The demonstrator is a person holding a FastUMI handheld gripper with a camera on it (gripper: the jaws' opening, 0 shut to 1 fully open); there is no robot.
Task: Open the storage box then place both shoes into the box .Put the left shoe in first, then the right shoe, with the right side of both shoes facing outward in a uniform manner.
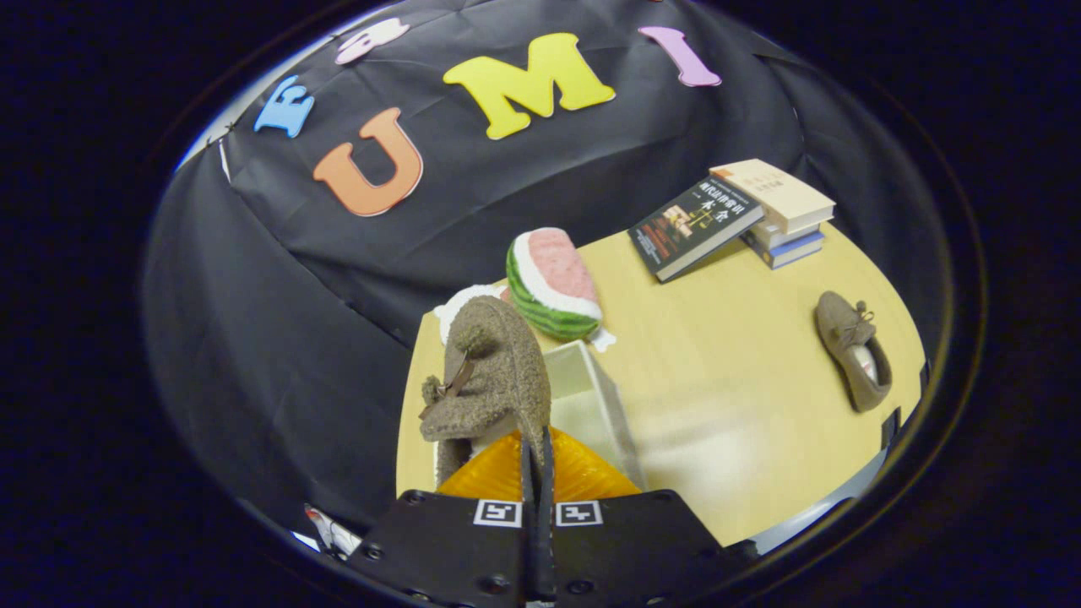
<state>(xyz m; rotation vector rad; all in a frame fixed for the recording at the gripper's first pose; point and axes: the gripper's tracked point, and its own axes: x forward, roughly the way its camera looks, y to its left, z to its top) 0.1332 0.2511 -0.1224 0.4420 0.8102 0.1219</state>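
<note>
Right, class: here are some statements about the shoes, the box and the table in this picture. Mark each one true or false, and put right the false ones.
1. The gripper is shut on a fuzzy brown shoe. True.
2. The second shoe already lies in the white box. False: it lies on the table, far from the box.
3. A watermelon slice toy sits beyond the box. True.
4. The books stand upright in a row. False: they lie flat, partly stacked.

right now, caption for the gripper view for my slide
Gripper shut on a fuzzy shoe above the open box; second shoe waits on the table.
</note>
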